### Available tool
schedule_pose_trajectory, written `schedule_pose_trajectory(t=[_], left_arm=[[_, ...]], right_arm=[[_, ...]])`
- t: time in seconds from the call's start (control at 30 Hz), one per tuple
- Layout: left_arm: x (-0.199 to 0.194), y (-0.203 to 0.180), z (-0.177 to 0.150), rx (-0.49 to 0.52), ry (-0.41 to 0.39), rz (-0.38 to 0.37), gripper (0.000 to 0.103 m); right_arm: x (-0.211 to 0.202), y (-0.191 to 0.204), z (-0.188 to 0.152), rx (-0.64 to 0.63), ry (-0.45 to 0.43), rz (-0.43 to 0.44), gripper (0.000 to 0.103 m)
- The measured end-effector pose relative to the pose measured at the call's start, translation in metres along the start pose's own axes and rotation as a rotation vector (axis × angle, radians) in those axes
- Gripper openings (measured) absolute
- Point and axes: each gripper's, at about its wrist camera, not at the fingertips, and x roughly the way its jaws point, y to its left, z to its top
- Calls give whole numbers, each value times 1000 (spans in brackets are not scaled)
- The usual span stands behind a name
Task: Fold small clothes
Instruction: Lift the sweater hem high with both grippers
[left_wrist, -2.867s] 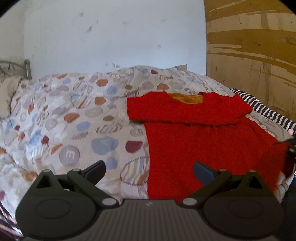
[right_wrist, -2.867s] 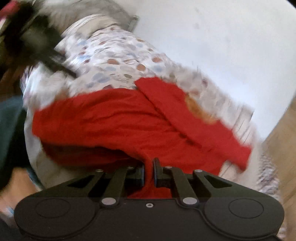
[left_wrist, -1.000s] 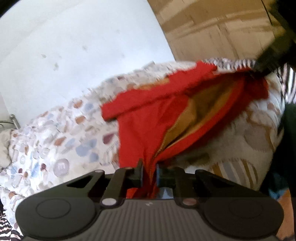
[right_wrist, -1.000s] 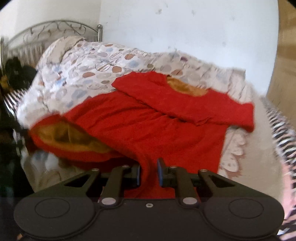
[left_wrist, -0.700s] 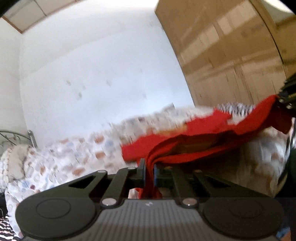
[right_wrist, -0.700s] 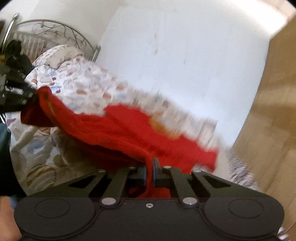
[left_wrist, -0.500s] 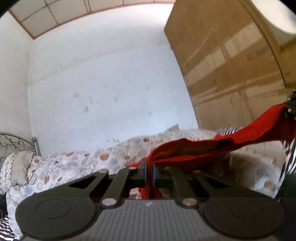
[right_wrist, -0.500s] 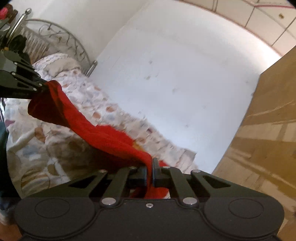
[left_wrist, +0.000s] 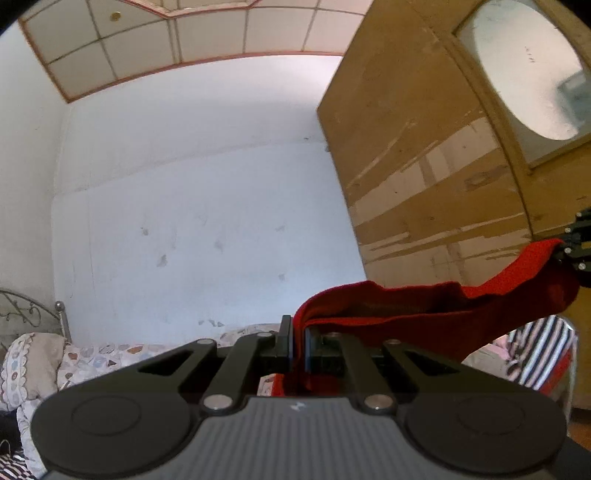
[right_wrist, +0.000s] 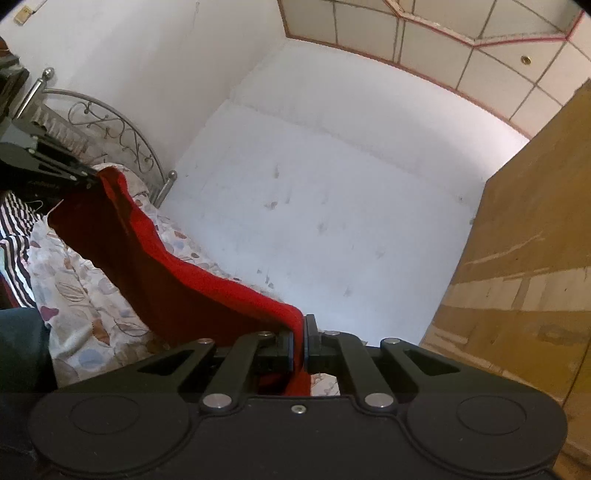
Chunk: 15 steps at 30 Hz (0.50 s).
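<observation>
Above the bed (right_wrist: 74, 295), the red garment (left_wrist: 424, 314) has been lifted off the quilt and is stretched between left gripper (left_wrist: 297, 341) and right gripper (right_wrist: 300, 341), both jaws clenched on its hem, ready for folding over.

One red garment (left_wrist: 424, 306), two grippers, the left gripper (left_wrist: 298, 334) and the right gripper (right_wrist: 300, 336), one bed (right_wrist: 85, 295), one pillow (left_wrist: 29, 362), one wooden wardrobe (left_wrist: 424, 166).
</observation>
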Motion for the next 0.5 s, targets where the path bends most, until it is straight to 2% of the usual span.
schedule_pose_trajectory(t=[0.2,0.37,0.5], left_arm=[[10,10,13,-44,64,-68,5],[51,33,34,-130,96,-133,5],[88,48,49,-94,73,-140,5]], right_arm=[[6,-11,2,56,6,8,4],[48,-33,16,94,-19,45,4],[91,-57,33,141,-39,55,4]])
